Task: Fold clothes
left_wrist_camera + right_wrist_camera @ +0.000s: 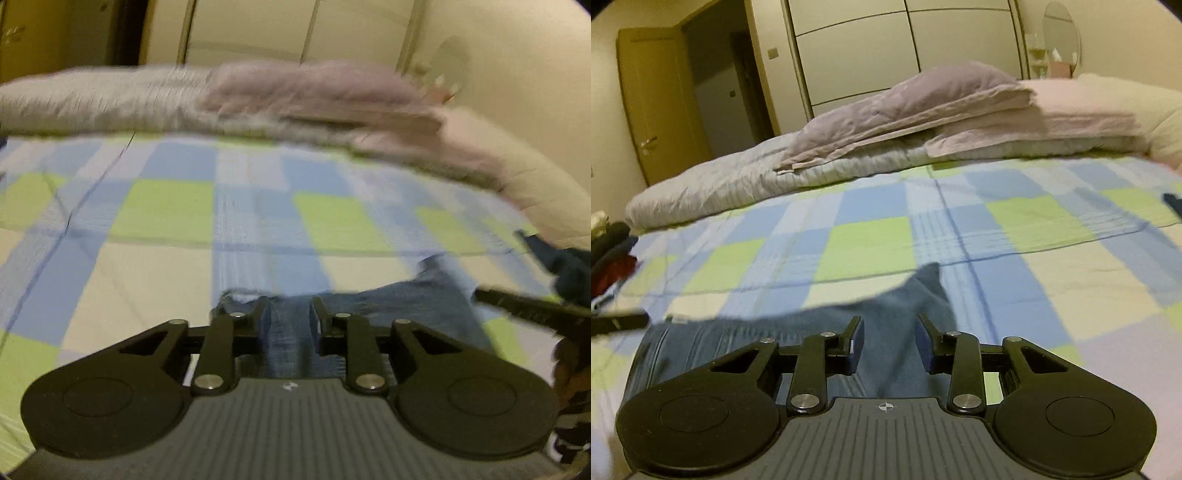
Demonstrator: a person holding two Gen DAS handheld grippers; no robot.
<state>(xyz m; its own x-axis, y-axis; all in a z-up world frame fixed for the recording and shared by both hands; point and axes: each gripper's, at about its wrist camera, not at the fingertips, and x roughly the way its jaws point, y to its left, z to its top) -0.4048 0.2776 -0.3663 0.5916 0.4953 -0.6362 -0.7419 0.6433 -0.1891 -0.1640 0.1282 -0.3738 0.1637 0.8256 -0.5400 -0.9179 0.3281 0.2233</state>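
A pair of blue jeans [406, 302] lies on the checked bedsheet [166, 210], and part of it is lifted off the bed. In the left wrist view my left gripper [290, 306] is shut on a narrow band of the denim, which fills the gap between its pads. In the right wrist view my right gripper [888, 325] is shut on a thicker bunch of the jeans [912, 295], whose raised edge hangs above the sheet [868, 251]. The left wrist view is blurred.
Folded lilac and pink quilts [905, 107] lie on a grey duvet [720, 184] along the far side of the bed. Dark clothes are piled at the left edge [609, 251], and another dark garment [569, 269] lies at the right. Behind are a wardrobe [886, 48] and a door [653, 110].
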